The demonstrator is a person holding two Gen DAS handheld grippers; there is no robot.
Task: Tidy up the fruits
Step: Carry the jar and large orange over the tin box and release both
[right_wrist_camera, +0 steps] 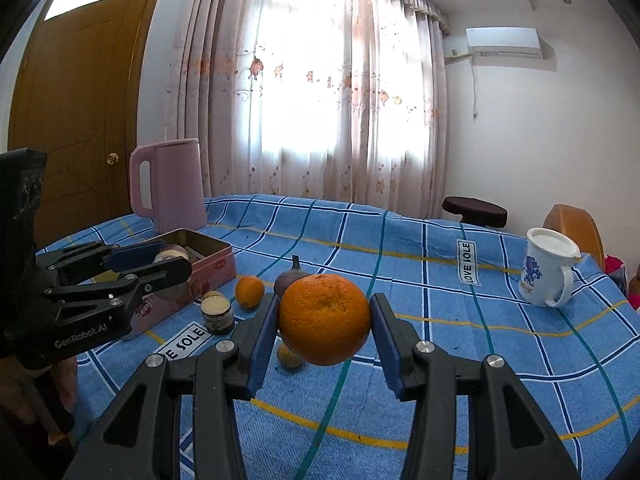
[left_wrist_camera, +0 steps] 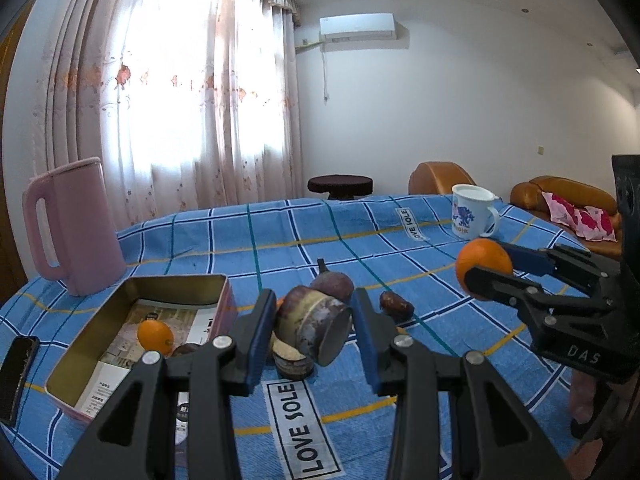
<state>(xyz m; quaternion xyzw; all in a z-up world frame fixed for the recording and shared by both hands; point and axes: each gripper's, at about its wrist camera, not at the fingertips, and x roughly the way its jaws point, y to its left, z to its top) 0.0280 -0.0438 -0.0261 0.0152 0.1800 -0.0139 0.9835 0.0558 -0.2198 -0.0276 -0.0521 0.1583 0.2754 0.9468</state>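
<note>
My left gripper (left_wrist_camera: 314, 330) is shut on a cut sugarcane piece (left_wrist_camera: 310, 326), held above the blue checked cloth beside the open pink tin (left_wrist_camera: 218, 308). The tin holds a small orange fruit (left_wrist_camera: 155, 335). My right gripper (right_wrist_camera: 324, 320) is shut on a large orange (right_wrist_camera: 324, 318), held in the air; it shows at the right of the left wrist view (left_wrist_camera: 484, 266). On the cloth lie a purple fig (right_wrist_camera: 290, 278), a small orange fruit (right_wrist_camera: 249, 291), another sugarcane piece (right_wrist_camera: 217, 314), a yellowish fruit (right_wrist_camera: 289, 356) and a brown date (left_wrist_camera: 396, 304).
A pink kettle (left_wrist_camera: 76, 228) stands behind the tin. A white lidded mug (right_wrist_camera: 548, 272) stands at the far right of the table. A black phone (left_wrist_camera: 16, 376) lies at the left edge. A stool and brown sofa stand beyond the table.
</note>
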